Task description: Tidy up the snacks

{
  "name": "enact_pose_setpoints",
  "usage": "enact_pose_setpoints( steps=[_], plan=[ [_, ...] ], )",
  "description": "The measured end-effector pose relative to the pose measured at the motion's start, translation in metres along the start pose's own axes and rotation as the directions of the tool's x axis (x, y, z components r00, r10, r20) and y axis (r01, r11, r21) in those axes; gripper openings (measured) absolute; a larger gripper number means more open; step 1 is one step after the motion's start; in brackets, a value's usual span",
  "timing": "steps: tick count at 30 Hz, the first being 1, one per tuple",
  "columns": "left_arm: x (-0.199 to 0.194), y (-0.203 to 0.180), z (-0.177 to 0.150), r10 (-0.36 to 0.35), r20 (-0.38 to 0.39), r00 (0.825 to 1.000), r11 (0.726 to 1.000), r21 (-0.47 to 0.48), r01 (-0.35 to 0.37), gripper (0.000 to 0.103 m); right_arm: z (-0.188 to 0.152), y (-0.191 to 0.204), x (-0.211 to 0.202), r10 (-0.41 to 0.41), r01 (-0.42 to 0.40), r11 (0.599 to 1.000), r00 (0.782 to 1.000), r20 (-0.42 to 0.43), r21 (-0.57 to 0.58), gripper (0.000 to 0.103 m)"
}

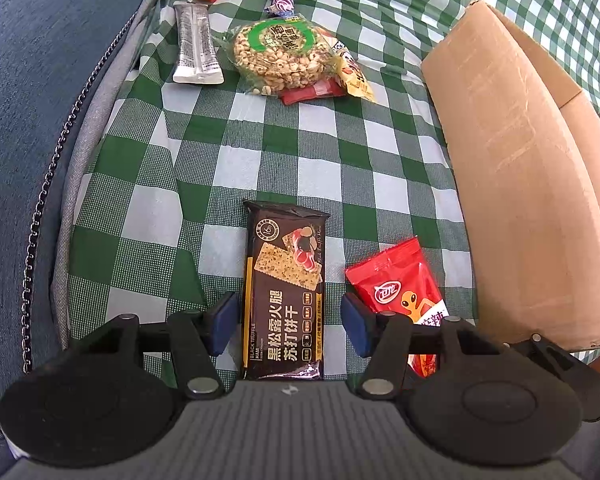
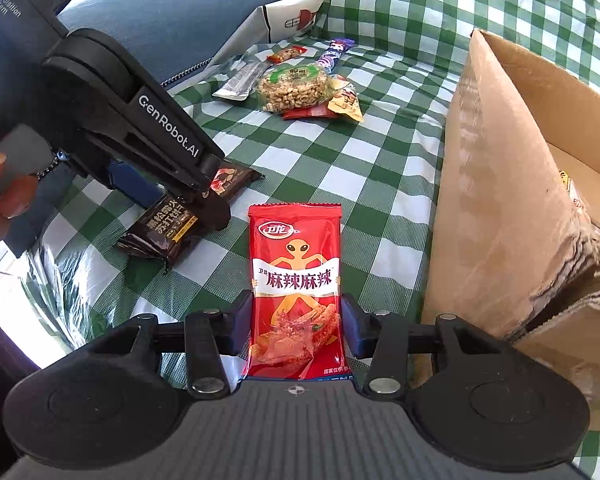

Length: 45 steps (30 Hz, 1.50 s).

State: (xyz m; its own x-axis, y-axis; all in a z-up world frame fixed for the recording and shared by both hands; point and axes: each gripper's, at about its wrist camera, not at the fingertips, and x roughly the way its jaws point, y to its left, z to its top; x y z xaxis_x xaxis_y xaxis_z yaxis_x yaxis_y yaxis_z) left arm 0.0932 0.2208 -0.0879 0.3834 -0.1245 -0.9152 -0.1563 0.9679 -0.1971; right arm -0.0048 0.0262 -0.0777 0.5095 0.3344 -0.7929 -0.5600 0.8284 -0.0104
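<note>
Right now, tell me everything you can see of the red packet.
The red packet is a glossy sealed foil pouch, crimped along its far end, printed with an orange alien figure, a white band of Chinese characters and a photo of spicy strips. It lies flat on the checked cloth, lengthwise between the right gripper pads, which sit at its edges. The cardboard box stands to its right, apart.

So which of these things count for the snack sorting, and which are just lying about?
In the job:
black cracker pack
red spicy pack
snack pile
cardboard box

Lying about:
checked cloth
blue cushion
paper bag
</note>
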Motion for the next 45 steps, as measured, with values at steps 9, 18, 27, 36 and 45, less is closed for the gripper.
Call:
enact_pose_setpoints(
  steps=[9, 18, 27, 36, 45],
  plan=[
    [0.001, -0.001, 0.000, 0.030, 0.008, 1.000, 0.999, 0.039, -0.030, 0.048, 0.000, 0.000, 0.000, 0.001, -0.001, 1.000, 1.000, -0.005, 0.001, 0.048],
    [-0.003, 0.007, 0.003, 0.025, 0.021, 0.999, 1.000, -0.017, -0.025, 0.041, -0.001, 0.000, 0.000, 0.003, -0.003, 1.000, 1.000, -0.004, 0.002, 0.048],
    [-0.001, 0.004, 0.002, 0.028, 0.014, 1.000, 1.000, 0.002, -0.028, 0.042, 0.000, 0.000, 0.000, 0.003, -0.003, 1.000, 1.000, -0.003, 0.002, 0.048],
    [-0.011, 0.007, 0.002, -0.016, 0.068, 0.998, 0.999, -0.036, 0.018, 0.040, -0.003, 0.001, -0.006, 0.006, -0.006, 1.000, 1.000, 0.025, -0.003, 0.048],
    [-0.027, 0.009, 0.003, -0.057, 0.150, 0.987, 0.995, -0.074, 0.069, 0.038, 0.003, 0.009, -0.026, 0.012, -0.010, 1.000, 0.996, 0.088, -0.018, 0.048]
  ],
)
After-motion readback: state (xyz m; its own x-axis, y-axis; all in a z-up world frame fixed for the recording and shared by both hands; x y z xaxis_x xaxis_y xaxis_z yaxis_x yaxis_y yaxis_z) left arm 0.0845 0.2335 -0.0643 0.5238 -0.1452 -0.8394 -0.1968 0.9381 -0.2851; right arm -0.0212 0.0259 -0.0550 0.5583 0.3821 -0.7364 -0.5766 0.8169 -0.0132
